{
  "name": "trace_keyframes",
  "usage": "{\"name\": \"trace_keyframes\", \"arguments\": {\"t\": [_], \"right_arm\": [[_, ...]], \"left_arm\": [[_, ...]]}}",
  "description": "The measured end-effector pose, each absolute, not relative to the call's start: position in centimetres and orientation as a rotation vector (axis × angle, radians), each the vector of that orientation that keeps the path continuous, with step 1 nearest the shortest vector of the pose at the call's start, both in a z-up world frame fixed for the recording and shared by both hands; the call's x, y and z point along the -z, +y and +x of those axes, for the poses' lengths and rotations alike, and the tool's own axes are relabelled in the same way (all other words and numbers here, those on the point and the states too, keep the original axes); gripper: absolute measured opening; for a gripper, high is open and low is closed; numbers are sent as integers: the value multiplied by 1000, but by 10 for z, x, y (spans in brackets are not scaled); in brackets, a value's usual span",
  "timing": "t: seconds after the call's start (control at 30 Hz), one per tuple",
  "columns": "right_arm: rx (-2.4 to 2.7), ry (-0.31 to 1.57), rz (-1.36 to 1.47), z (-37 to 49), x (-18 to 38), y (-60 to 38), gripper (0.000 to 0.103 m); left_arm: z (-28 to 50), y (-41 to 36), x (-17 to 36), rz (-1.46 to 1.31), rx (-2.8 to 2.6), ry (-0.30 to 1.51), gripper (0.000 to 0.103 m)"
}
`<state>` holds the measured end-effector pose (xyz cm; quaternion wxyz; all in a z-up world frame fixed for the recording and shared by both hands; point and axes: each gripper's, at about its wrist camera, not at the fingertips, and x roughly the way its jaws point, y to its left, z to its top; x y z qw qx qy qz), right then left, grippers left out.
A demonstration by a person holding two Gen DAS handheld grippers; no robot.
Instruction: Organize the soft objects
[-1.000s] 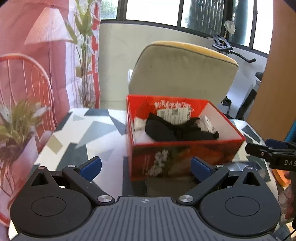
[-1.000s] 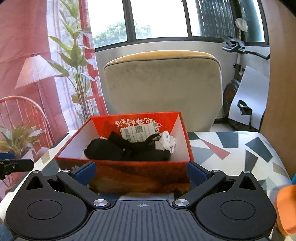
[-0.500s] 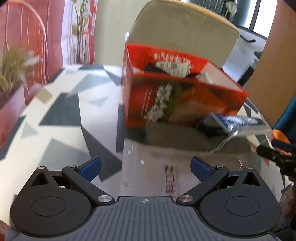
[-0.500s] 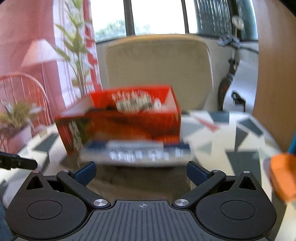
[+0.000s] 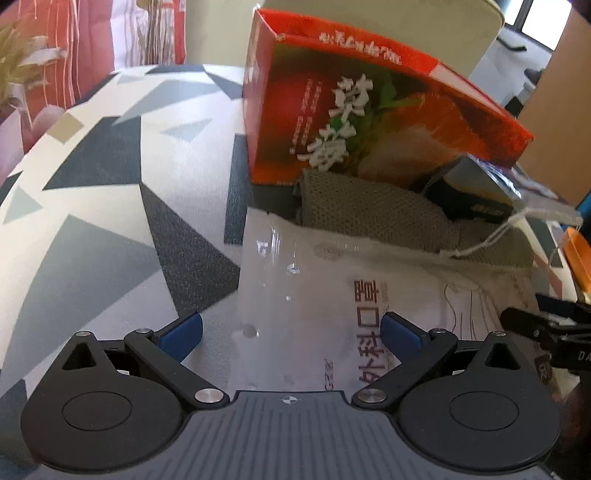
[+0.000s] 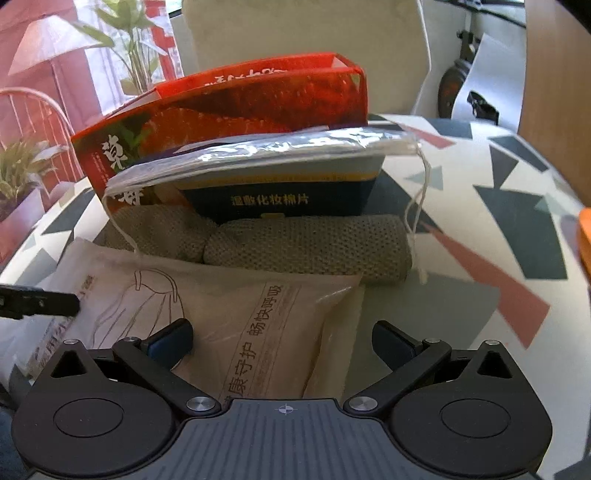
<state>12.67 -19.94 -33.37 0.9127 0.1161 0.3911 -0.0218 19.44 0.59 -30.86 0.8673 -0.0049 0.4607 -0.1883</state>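
Observation:
A red strawberry-print box (image 5: 369, 122) (image 6: 229, 107) stands on the patterned table. Against its front leans a dark blue pack of cotton pads in a clear drawstring bag (image 6: 284, 184) (image 5: 476, 192). A rolled grey-green knit cloth (image 6: 295, 243) (image 5: 369, 214) lies in front of that. Nearest me lies a flat pale packet of face masks (image 6: 243, 306) (image 5: 332, 295). My left gripper (image 5: 290, 328) is open low over the packet's left part. My right gripper (image 6: 282, 332) is open over its right part. Neither holds anything.
The table (image 5: 92, 206) has a white top with grey, dark and pink shapes. A beige chair (image 6: 295, 33) stands behind the box. A potted plant (image 6: 18, 173) sits at the left edge. Something orange (image 6: 585, 243) lies at the right edge.
Both grippers have dropped from above the box down to table height in front of it. The box's inside is out of sight now, and the packet, cloth and bag fill the views.

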Motion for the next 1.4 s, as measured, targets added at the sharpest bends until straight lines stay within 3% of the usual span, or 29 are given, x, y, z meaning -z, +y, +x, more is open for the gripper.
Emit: {"name": "trace_keyframes", "arguments": {"t": [1.27, 1.4], "right_arm": [[81, 926, 292, 152, 334, -200, 103], [-5, 944, 282, 155, 332, -198, 103]], "left_arm": [[212, -14, 310, 82, 477, 989, 103], [213, -18, 307, 93, 549, 999, 92]]}}
